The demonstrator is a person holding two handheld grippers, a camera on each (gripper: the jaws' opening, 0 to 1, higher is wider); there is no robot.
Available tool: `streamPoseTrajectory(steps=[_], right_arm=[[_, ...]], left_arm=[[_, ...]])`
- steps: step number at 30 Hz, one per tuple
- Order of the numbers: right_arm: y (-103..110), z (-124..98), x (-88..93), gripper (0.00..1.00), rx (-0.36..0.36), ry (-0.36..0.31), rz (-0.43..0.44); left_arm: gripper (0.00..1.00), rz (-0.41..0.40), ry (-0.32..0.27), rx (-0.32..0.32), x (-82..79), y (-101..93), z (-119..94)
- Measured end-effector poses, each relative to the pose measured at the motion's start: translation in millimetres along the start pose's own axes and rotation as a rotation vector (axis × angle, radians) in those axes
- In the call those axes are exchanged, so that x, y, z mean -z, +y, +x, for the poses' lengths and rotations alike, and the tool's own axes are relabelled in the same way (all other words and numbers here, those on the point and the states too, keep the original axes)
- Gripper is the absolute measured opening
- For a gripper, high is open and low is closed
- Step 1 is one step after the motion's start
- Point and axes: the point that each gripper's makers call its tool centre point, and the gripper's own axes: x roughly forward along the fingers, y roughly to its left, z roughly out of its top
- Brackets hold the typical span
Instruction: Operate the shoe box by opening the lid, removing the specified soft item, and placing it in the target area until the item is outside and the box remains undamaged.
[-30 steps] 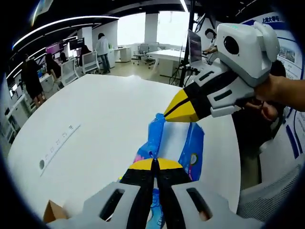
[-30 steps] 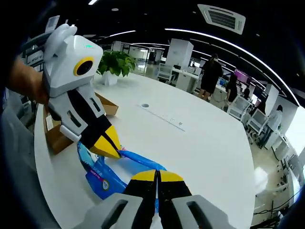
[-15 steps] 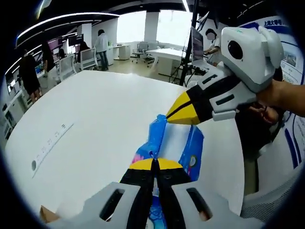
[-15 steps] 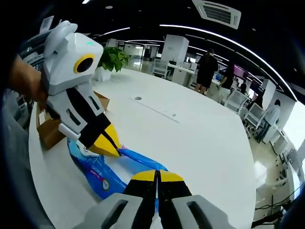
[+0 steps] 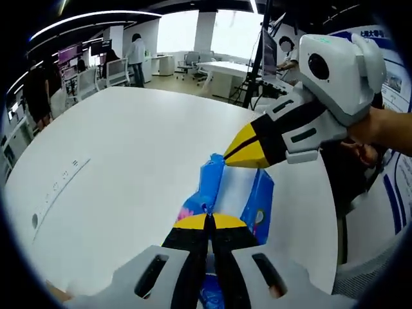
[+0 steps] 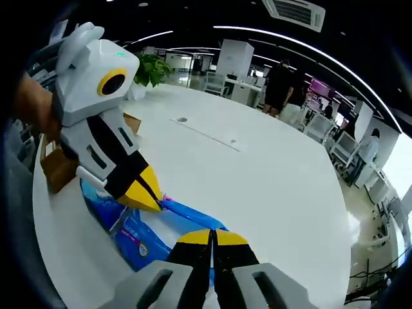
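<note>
Since a second ago both hands have swung a little, so the brown shoe box (image 6: 56, 168) now sits further left in the right gripper view, and barely a tan sliver of it remains at the bottom edge of the left gripper view; the blue soft pack (image 5: 235, 196) itself has hardly shifted between the two grippers. It lies on the white round table (image 5: 129, 161), outside the box and just beside it; the left gripper (image 5: 209, 222) has its jaws closed on one end of the pack, and the right gripper (image 6: 211, 237) has its jaws closed on the other end. The room is an open office with strip lights; the left gripper view shows bright windows, desks and chairs; the right gripper view shows a potted plant (image 6: 151, 67), a ceiling vent (image 6: 296, 14) and people standing beyond the table.
</note>
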Motion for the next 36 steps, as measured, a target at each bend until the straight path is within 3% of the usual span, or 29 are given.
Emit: streamPoseTrajectory(steps=[10,36], right_arm=[[0.9,8.6,8.4,0.0,-0.007,0.011,0.0],[6.5,9.7,7.9,0.0,-0.01,0.008,0.018]], left_arm=[[0.0,-0.009,0.017,0.008,7.7,1.8,7.2],[0.0,-0.002,0.023,-0.002,11.4,4.2,3.7]])
